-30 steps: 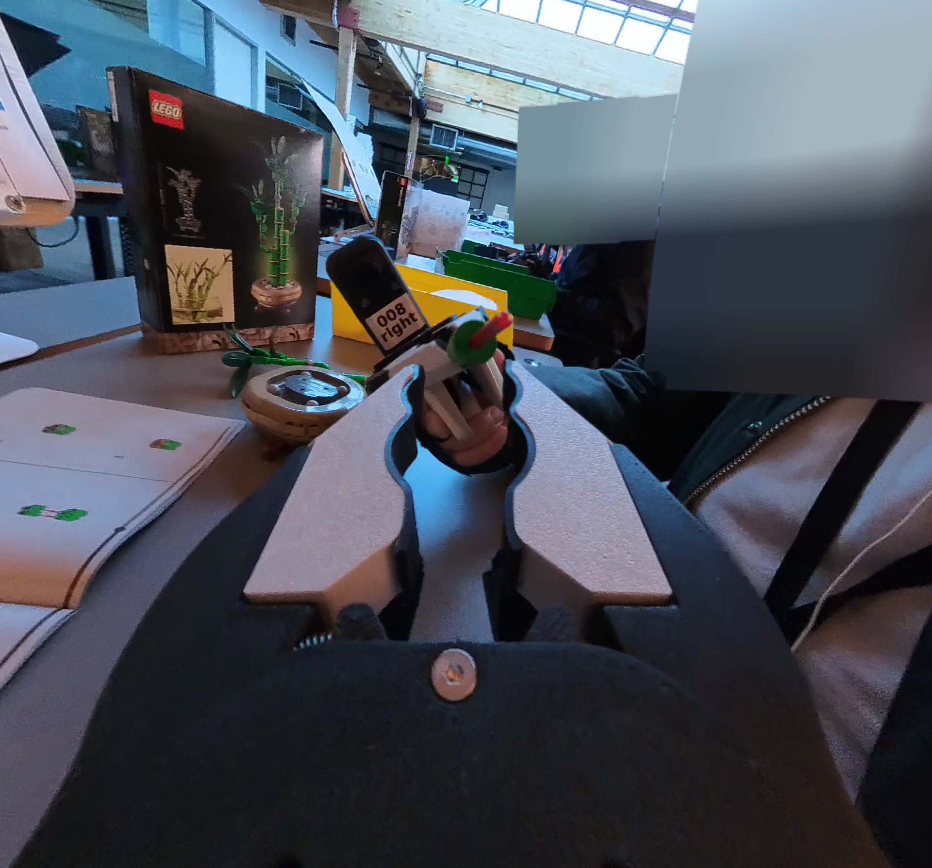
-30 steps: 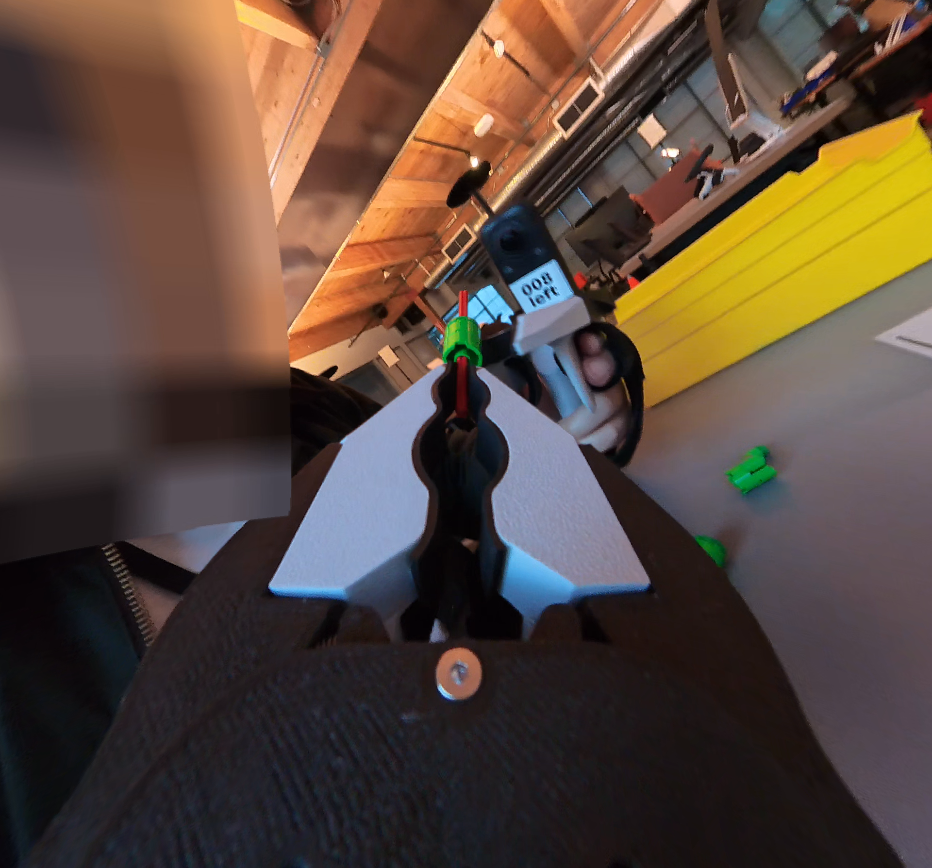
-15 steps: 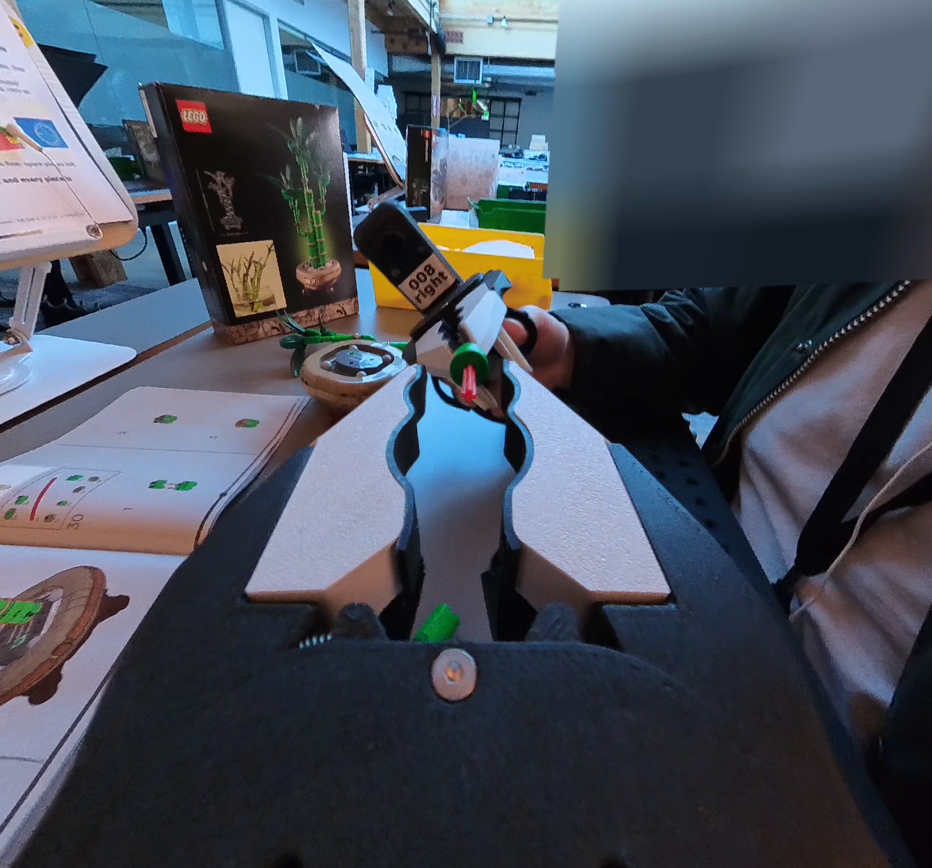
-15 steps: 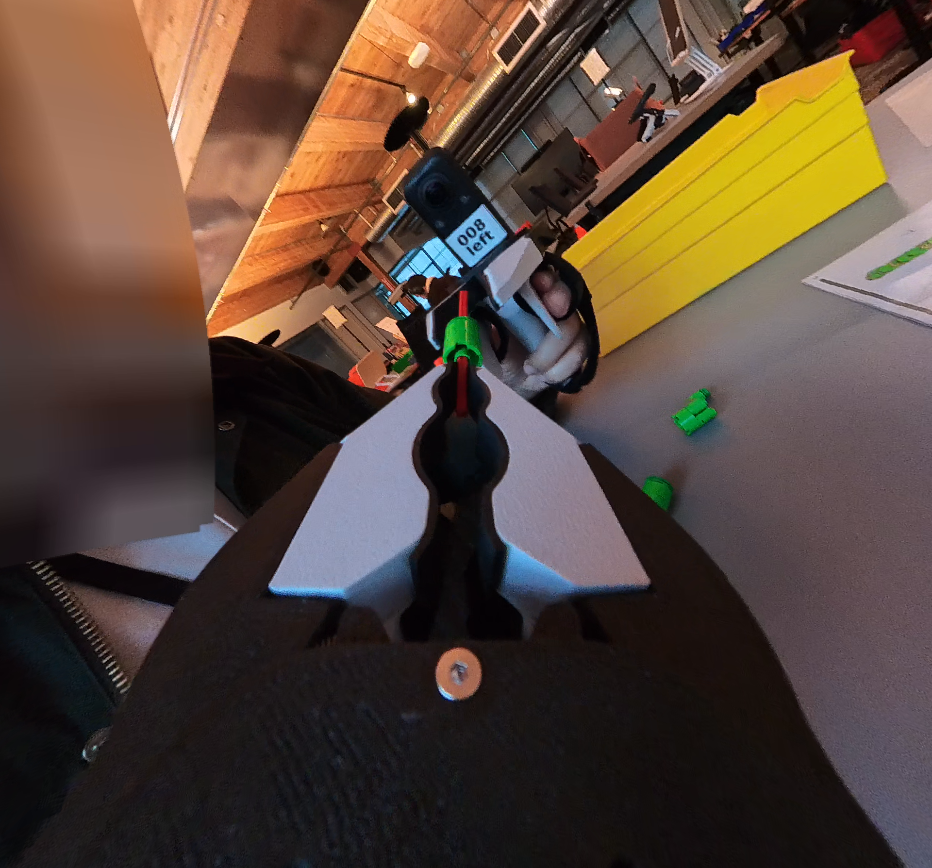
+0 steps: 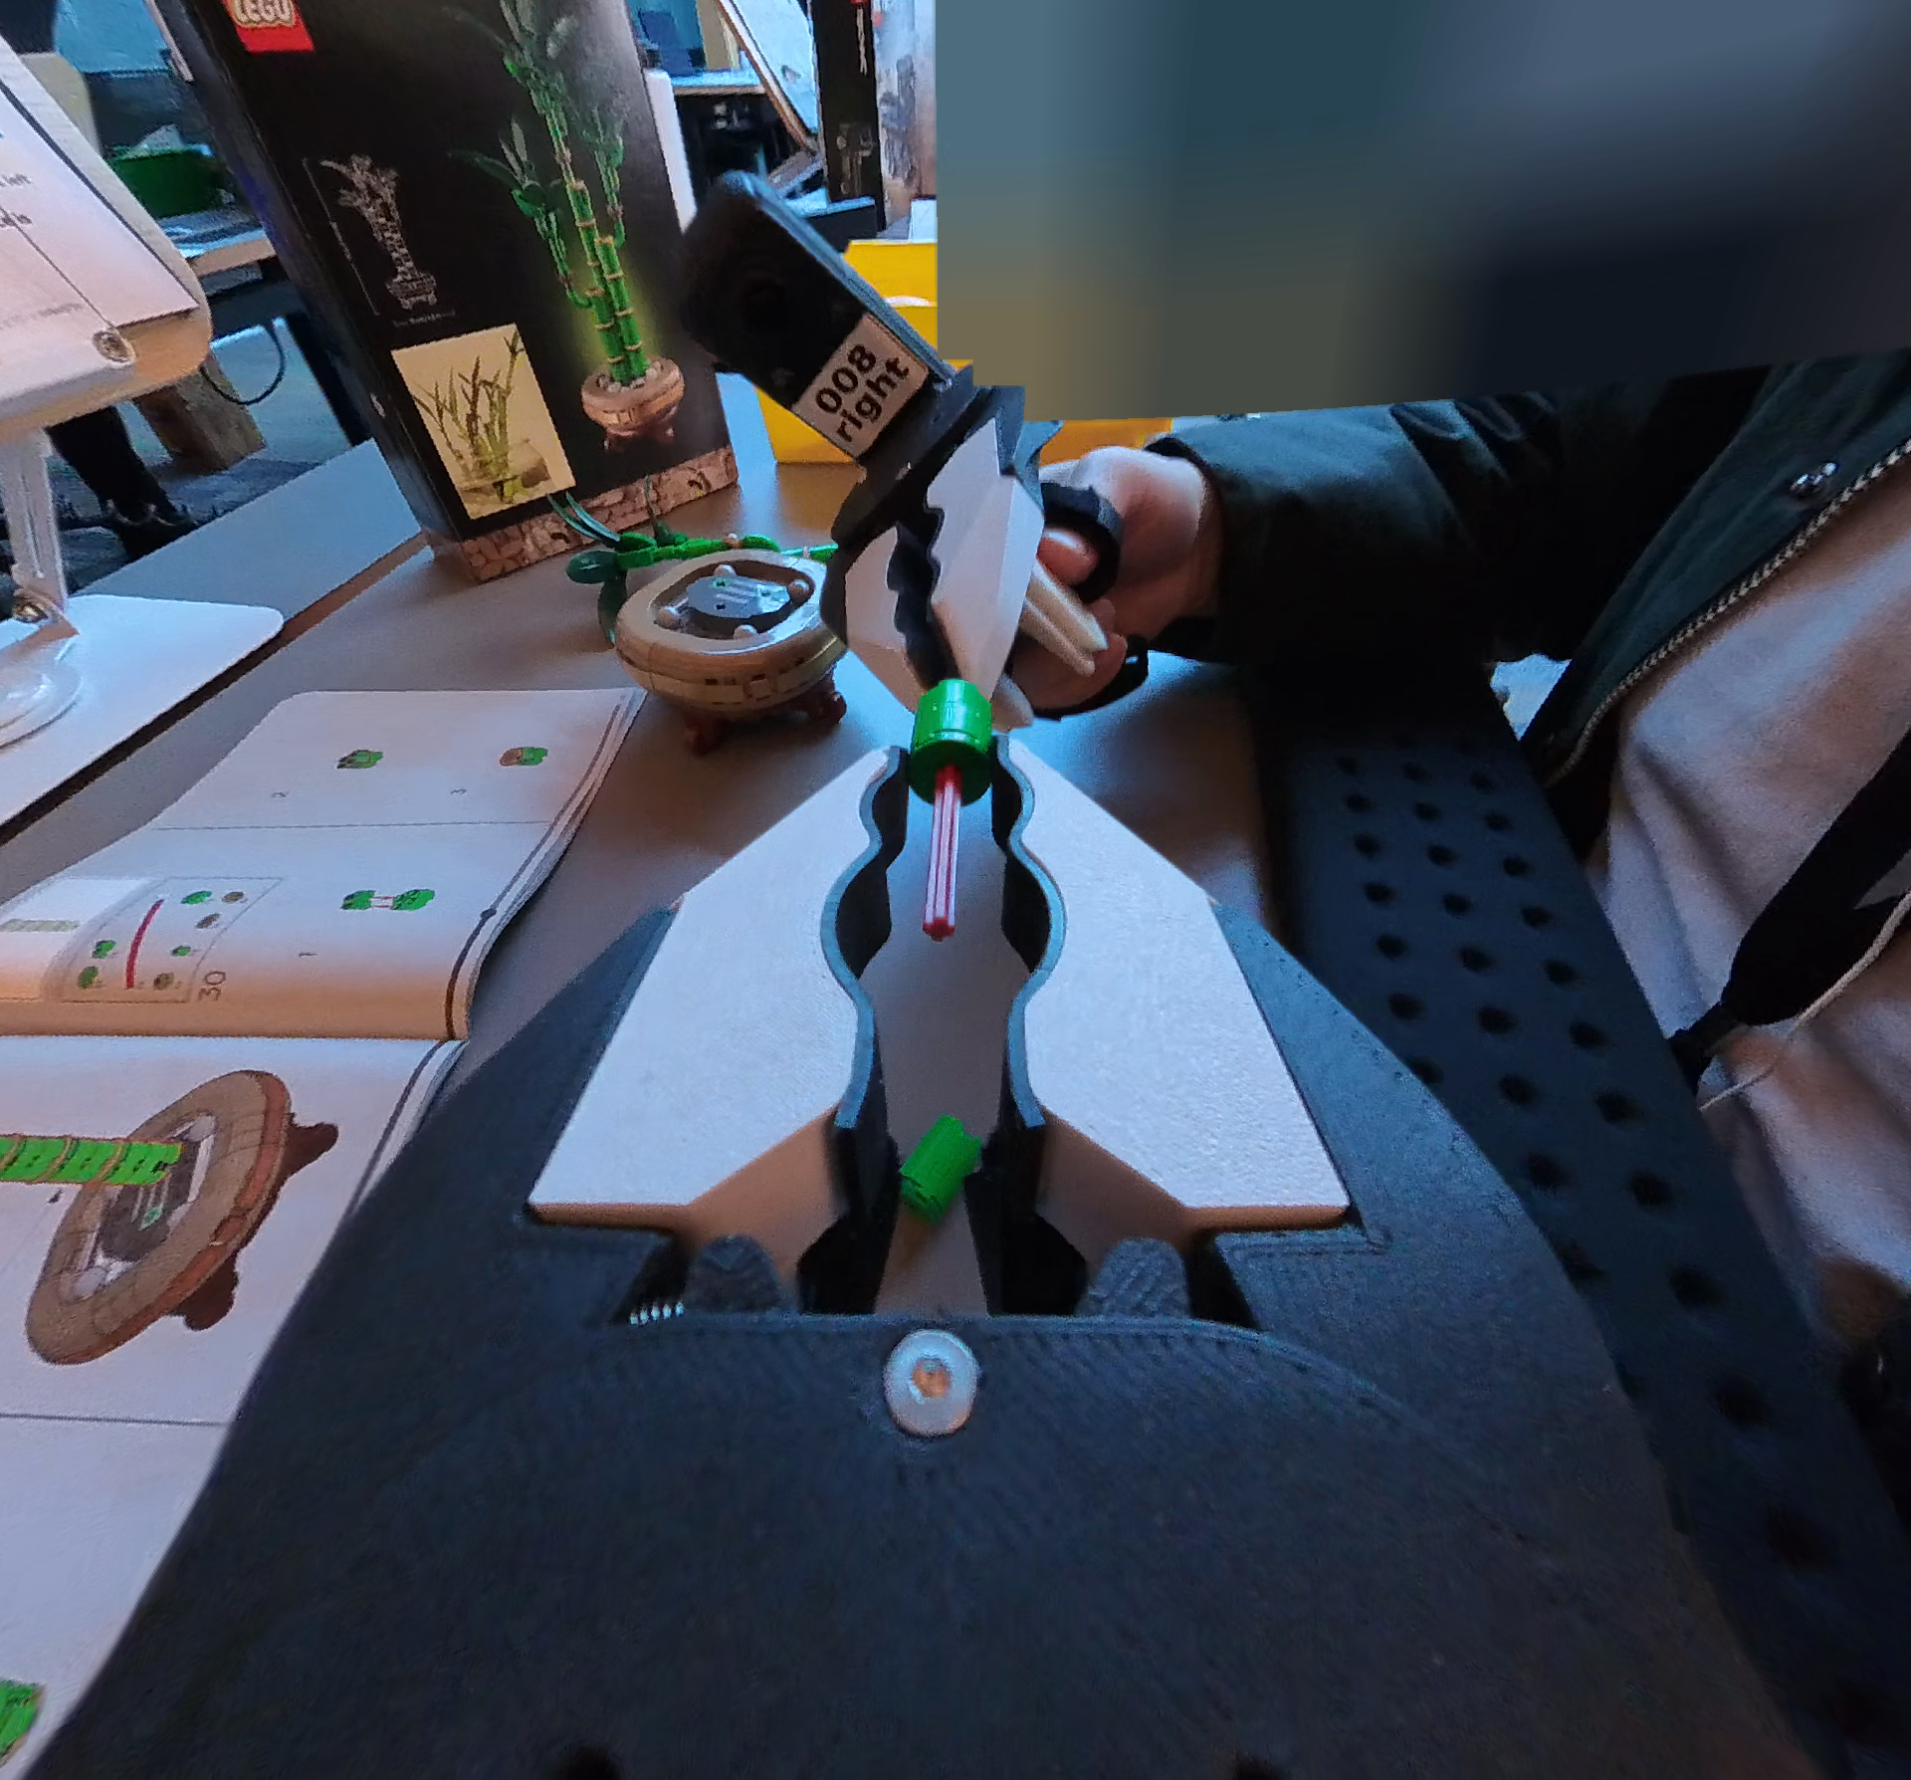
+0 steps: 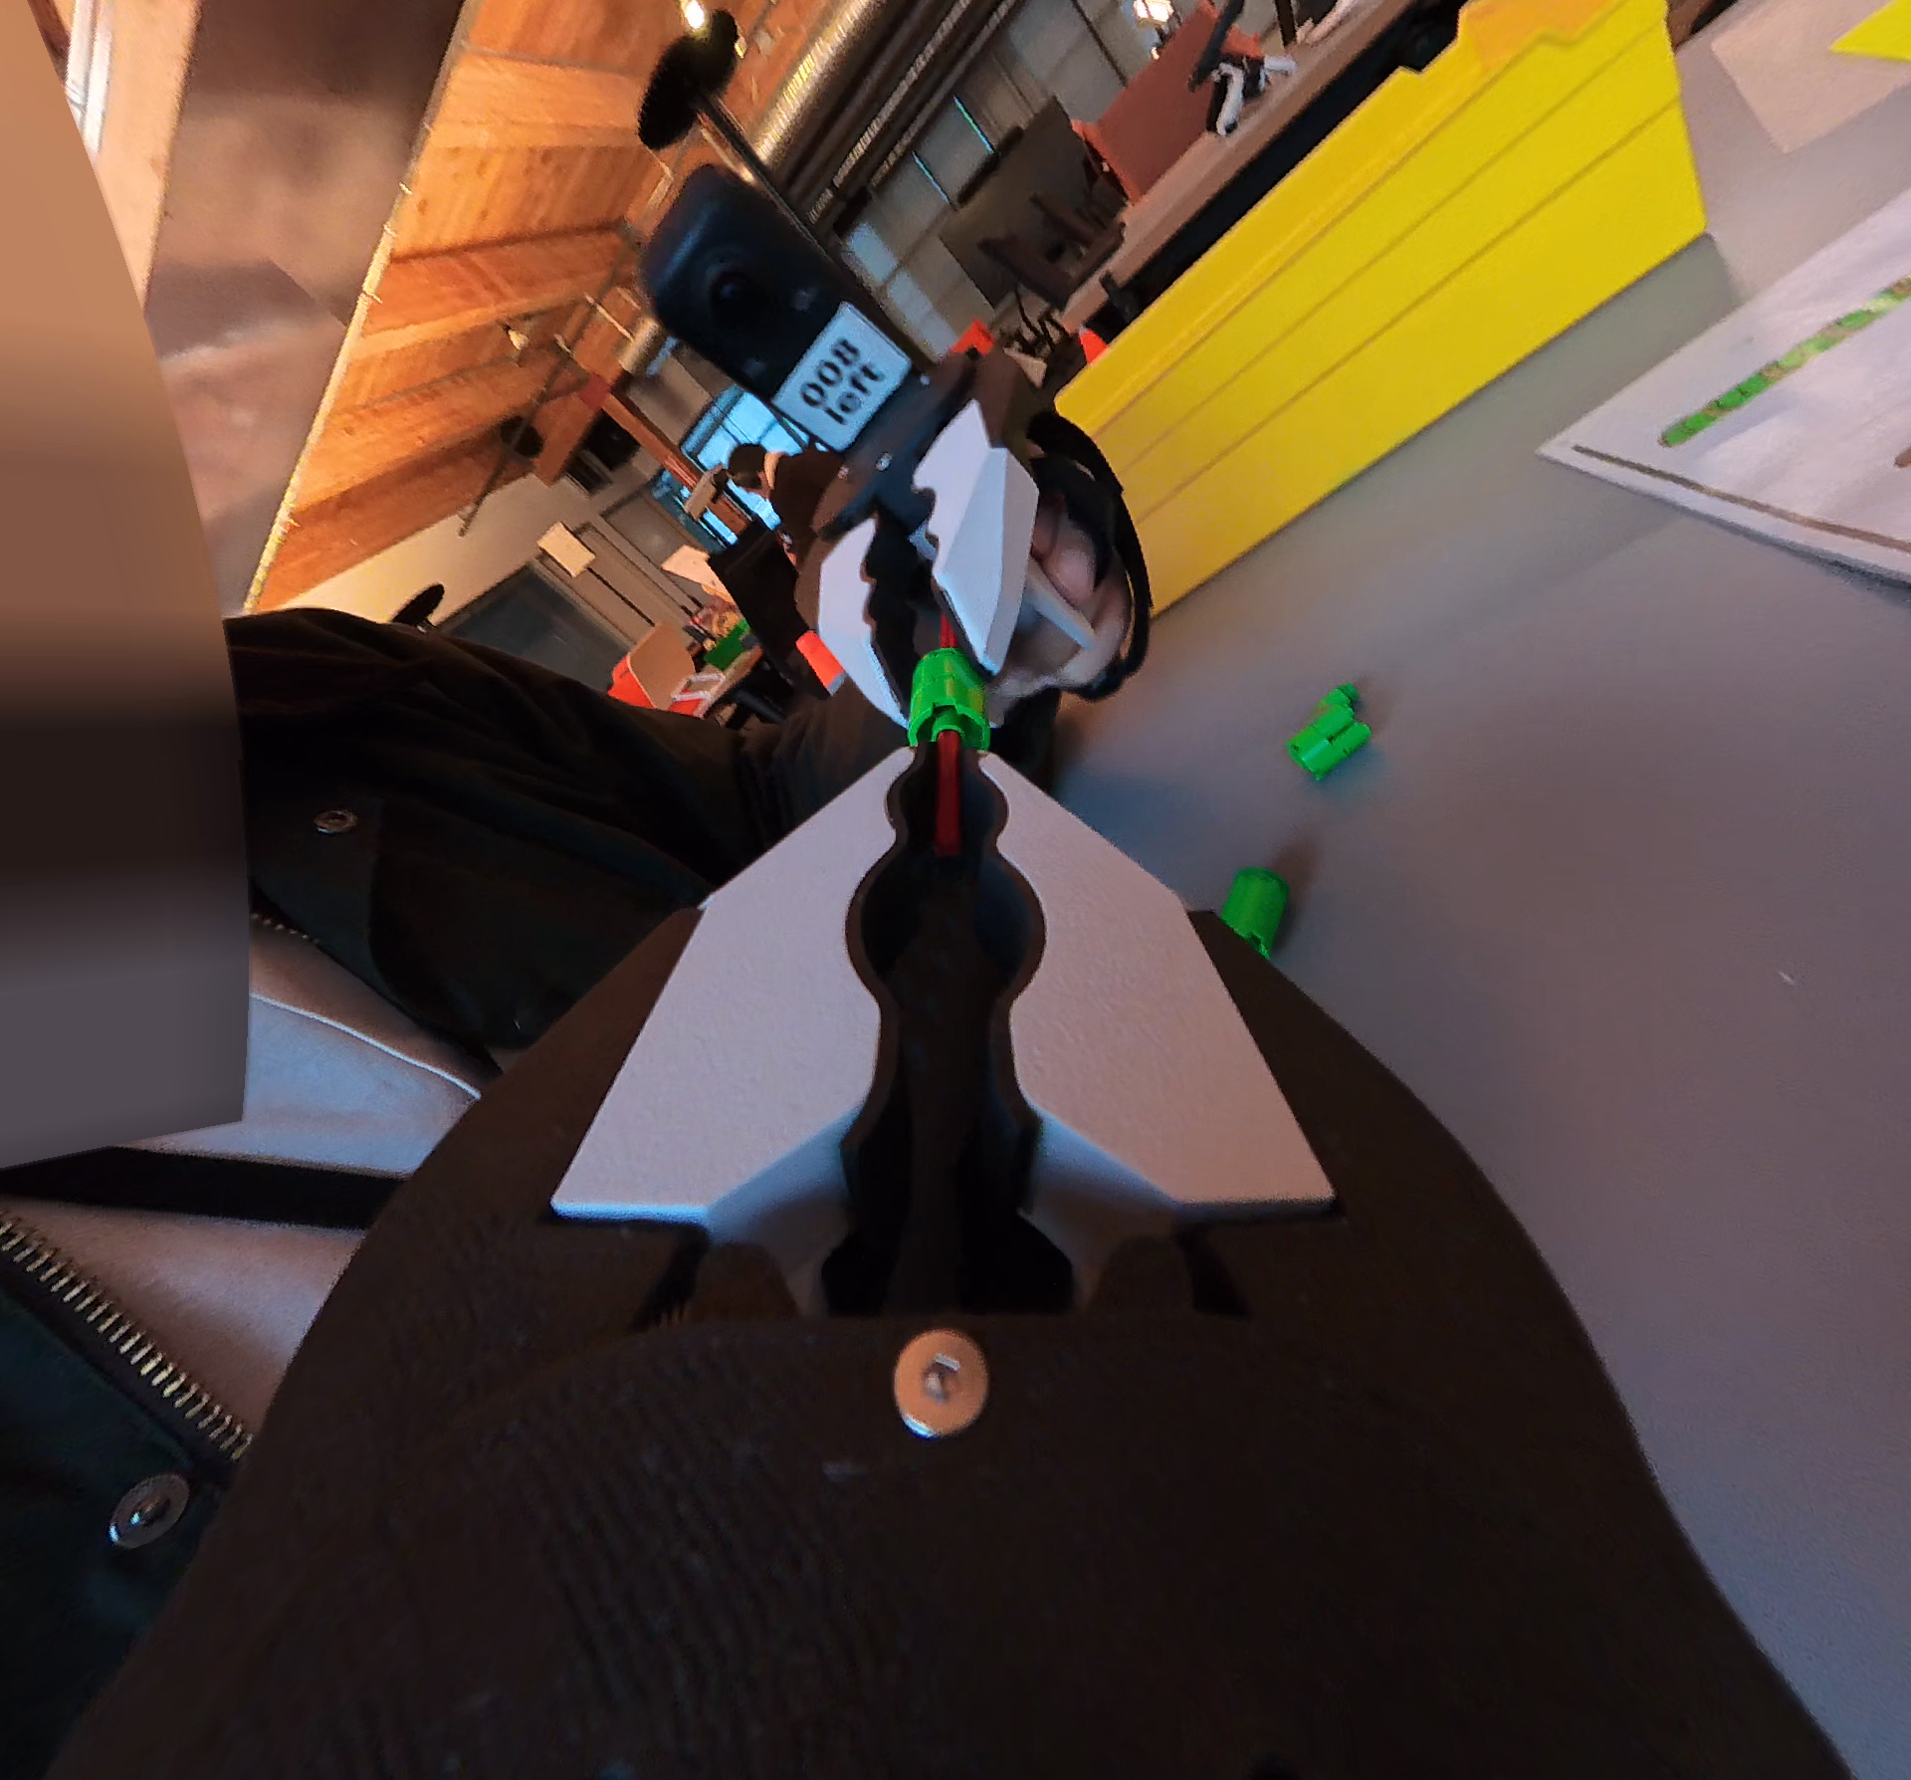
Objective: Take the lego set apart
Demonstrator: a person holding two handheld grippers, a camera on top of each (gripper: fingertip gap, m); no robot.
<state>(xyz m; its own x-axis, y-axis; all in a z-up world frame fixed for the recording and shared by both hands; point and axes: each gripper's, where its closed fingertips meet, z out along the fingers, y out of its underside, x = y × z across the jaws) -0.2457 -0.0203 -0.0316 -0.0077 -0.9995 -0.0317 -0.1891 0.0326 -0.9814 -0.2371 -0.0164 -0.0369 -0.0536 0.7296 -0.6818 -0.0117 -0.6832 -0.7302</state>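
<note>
While the right hand-held gripper [image 6: 946,766] is pinched tight on one end of the red axle [image 6: 946,805], the left hand-held gripper [image 5: 946,760] meets it nose to nose above the surface [image 5: 641,831], close to the person's chest. A green piece [image 5: 949,735] sits on the axle right between the two sets of tips. The axle's free end runs back into the gap of the left fingers [image 5: 724,1027], which stand partly apart. Their tips flank the green piece very closely, but I cannot tell whether they press on it. There is little room here: the dark sleeve [image 5: 1396,531] crowds the right side, and the tan pot base [image 5: 729,634] stands just left of the tips with green stalks [image 5: 662,546] lying behind it. The open booklet [image 5: 310,851] covers the near left, its pages cut off by the frame edge. The box [image 5: 434,231] stands upright behind the pot base, near the surface's far edge. Bare grey surface opens out on the other side, where a loose green piece [image 6: 1254,903] lies just beside the right fingers and a joined green pair [image 6: 1329,732] lies a little farther off. The yellow bin [image 6: 1396,282] closes off that stretch. Another green piece [image 5: 936,1167] shows through the left gap, partly hidden by the fingers. The hand [image 5: 1127,541] on the right tool is half covered by its grip, and the gripper bodies block everything below them.
</note>
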